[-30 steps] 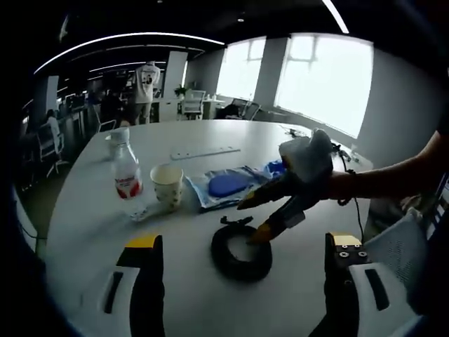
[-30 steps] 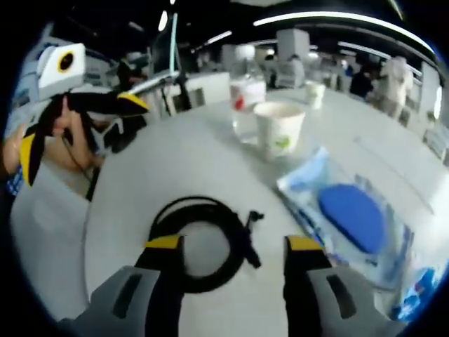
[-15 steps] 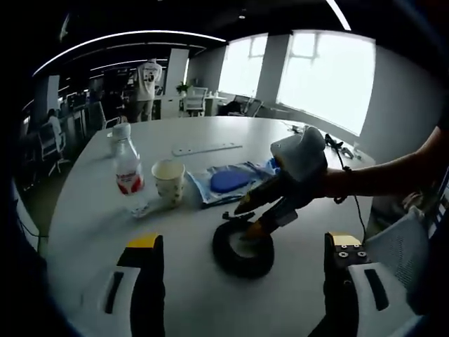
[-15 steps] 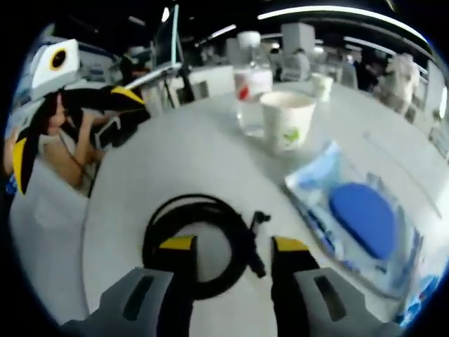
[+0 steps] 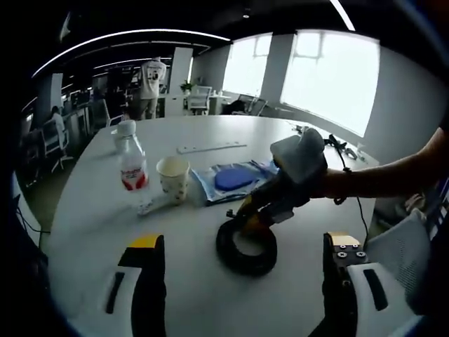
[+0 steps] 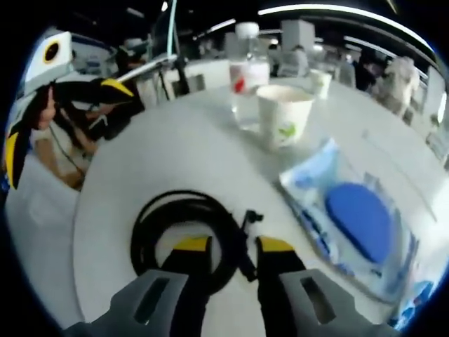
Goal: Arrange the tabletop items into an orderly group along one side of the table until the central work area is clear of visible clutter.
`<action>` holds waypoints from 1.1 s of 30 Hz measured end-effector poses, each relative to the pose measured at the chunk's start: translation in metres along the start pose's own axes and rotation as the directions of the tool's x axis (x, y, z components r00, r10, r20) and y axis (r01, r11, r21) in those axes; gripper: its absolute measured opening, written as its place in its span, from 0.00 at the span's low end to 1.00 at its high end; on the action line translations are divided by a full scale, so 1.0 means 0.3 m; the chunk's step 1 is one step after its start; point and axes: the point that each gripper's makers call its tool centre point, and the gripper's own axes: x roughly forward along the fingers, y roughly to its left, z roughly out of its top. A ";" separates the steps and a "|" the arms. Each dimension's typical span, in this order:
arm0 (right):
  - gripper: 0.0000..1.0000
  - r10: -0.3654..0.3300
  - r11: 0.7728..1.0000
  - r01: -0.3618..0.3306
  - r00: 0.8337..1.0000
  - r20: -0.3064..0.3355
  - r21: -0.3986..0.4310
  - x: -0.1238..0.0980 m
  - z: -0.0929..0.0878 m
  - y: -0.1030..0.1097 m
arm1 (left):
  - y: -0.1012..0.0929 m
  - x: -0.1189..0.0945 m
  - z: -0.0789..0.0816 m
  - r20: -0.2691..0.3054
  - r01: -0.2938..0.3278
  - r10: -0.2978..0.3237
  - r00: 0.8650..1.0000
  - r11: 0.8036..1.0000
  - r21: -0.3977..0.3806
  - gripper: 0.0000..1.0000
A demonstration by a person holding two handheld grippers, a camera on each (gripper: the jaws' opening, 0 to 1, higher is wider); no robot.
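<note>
A black coiled cable (image 5: 245, 269) lies on the round white table (image 5: 91, 210), close in front of my left gripper (image 5: 243, 242), whose jaws stand wide open on either side of it. My right gripper (image 5: 247, 210) reaches in from the right and straddles the coil's far rim. In the right gripper view its jaws (image 6: 233, 244) are narrowed around the cable (image 6: 151, 217) ring, with a small gap still showing. My left gripper (image 6: 63, 119) is at the upper left there, open. The coil rests flat on the table.
Behind the coil stand a water bottle (image 5: 131, 165) and a paper cup (image 5: 173, 179), with a blue pouch in a clear bag (image 5: 235, 179) to their right. A white strip (image 5: 210, 147) lies farther back. Thin cords (image 5: 338, 148) sit at the far right edge.
My right gripper has come down onto the coil's rim, and its jaws have narrowed steadily around the ring. The left gripper has stayed wide open.
</note>
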 end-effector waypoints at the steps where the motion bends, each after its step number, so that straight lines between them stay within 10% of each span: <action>1: 0.15 -0.014 1.000 0.014 1.000 -0.011 -0.016 -0.001 -0.004 -0.008 | 0.000 0.000 -0.002 -0.002 0.001 -0.001 1.000 1.000 0.000 0.93; 33: 0.07 0.108 0.989 -0.115 0.991 0.076 0.096 -0.128 0.091 0.109 | 0.006 -0.026 0.026 -0.001 -0.017 0.017 1.000 1.000 0.017 0.93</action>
